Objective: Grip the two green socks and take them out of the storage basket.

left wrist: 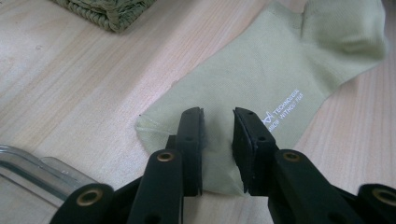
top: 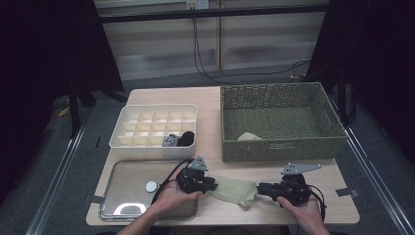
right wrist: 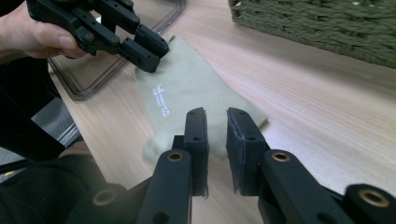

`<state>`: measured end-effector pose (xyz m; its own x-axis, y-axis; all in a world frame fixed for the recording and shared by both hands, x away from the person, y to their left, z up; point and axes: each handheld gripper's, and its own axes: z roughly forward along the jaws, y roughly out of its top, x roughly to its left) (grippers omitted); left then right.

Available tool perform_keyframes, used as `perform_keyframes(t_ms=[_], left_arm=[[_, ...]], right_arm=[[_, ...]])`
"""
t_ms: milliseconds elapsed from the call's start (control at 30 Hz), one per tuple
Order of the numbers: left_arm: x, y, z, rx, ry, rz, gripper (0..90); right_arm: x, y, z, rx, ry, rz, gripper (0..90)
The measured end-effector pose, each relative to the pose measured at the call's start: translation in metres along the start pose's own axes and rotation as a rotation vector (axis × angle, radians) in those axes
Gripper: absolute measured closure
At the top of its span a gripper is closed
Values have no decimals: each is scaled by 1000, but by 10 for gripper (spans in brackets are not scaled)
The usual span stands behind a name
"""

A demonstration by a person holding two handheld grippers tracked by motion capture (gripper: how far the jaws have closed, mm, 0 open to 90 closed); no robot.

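Sock (top: 231,191), hand-held grippers level at both ends

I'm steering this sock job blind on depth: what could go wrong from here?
1. The left gripper fingers straddle the sock edge with a gap, so a lift may slip off.
2. The right gripper sits over the sock's other end near the table edge; a pull could drag it off.

A pale wooden worktop (top: 205,98) stands on grey floor (top: 58,161); dark curtains (top: 44,49) flank a light panelled wall (top: 156,44) with hanging cables (top: 198,49).
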<state>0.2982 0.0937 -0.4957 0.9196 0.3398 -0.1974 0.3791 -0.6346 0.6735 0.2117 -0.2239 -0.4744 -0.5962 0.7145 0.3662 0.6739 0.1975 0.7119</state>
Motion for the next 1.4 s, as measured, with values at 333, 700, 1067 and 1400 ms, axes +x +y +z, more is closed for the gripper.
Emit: perform_keyframes(t_ms=[333,700,1067,1400], left_arm=[[0,-1,-2,4,0,4,693],[2,-2,-5,12,-4,4,666],[-5,-6,-6,6,-37,8,717],[0,-6,-17,-4,-22,0,766]], right_arm=[[4,-2,16,67,6,-22,773],[2,-6,30,144,-24,-64,821],[-7,0,21,93,-113,-57,796],[9,-3,24,87,-7,-48,820]])
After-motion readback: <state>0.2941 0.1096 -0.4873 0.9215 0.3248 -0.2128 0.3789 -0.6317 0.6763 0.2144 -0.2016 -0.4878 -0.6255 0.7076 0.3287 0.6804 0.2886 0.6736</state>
